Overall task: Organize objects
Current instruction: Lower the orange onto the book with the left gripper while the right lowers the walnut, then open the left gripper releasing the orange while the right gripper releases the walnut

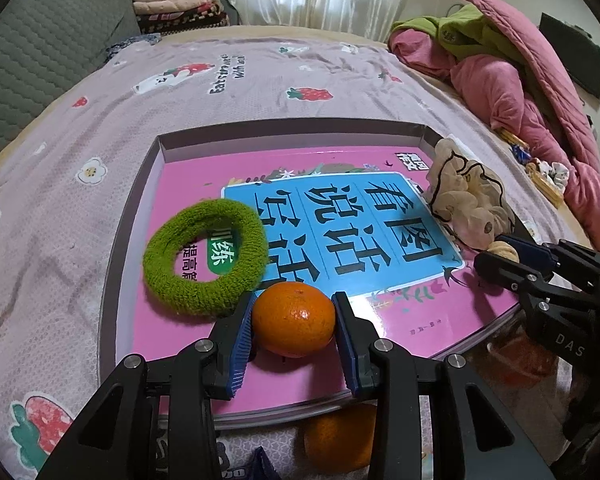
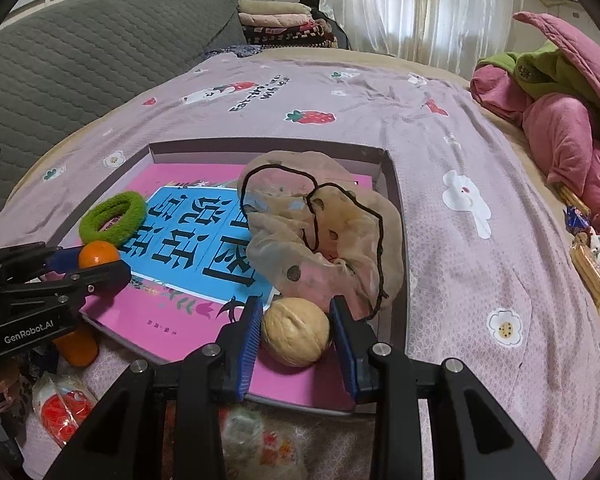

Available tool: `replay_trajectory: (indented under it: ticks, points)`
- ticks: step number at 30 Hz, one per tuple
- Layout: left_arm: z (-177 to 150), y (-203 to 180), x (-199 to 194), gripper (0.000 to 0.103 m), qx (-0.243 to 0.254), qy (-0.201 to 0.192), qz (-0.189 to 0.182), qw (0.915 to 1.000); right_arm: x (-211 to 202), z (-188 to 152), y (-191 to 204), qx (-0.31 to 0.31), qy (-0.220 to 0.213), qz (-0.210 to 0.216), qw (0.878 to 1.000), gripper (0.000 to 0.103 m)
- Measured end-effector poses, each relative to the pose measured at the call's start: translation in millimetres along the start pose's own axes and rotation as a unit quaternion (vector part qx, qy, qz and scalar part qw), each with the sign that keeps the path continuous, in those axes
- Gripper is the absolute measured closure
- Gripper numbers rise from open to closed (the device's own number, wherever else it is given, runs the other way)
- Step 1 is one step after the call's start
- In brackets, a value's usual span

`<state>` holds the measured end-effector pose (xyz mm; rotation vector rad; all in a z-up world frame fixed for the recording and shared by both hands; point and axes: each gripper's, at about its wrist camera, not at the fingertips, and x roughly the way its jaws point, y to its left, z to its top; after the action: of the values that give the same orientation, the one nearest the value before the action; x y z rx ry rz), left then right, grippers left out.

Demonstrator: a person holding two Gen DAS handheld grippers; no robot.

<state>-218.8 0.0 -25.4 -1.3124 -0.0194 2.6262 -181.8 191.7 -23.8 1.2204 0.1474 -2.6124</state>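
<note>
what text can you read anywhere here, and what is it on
"看图说话写话": large black characters, upside down, on the pink book's blue panel.
"训练": its green badge.
"GenRobot.AI": left gripper body.
"DAS": right gripper body.
"Eat...": lilac strawberry bedsheet, rest blurred.
Small print on the book: unreadable.

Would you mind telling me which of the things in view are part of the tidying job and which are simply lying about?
Part of the job:
- orange, held in the left gripper
- walnut, held in the right gripper
- green hair band and beige scrunchie, on the pink book
- shallow box holding the book

Lying about:
- pink quilt
- folded blankets
- second orange outside the box
</note>
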Motion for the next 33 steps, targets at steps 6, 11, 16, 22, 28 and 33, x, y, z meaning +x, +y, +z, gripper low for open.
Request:
replay_trajectory:
  ticks: [6,11,16,22,28,33]
  points:
    - [1,5,-1,0.064,-0.007,0.005,0.003,1.0000,0,0,-1,0.005,-0.001,0.001,1.000,0.068]
    - [2,6,-1,0.064,-0.011,0.003,0.002,0.9999,0,0,-2,0.007,-0.004,0.003,1.000,0.068]
    - [2,7,-3,0.064,-0.013,-0.001,0.000,0.9999,-3,1,-1,0.010,-0.008,0.005,1.000,0.068]
    - [3,9,-6,0.063,-0.018,-0.002,-0.001,0.9998,-4,2,0,0.009,-0.011,0.006,1.000,0.068]
    - [4,12,-8,0.060,-0.021,-0.001,-0.001,0.9998,-6,2,-1,0.011,-0.018,0.005,1.000,0.068]
    - [5,12,-12,0.059,-0.022,-0.006,-0.007,0.9997,-11,3,-1,0.010,-0.029,0.008,0.999,0.065]
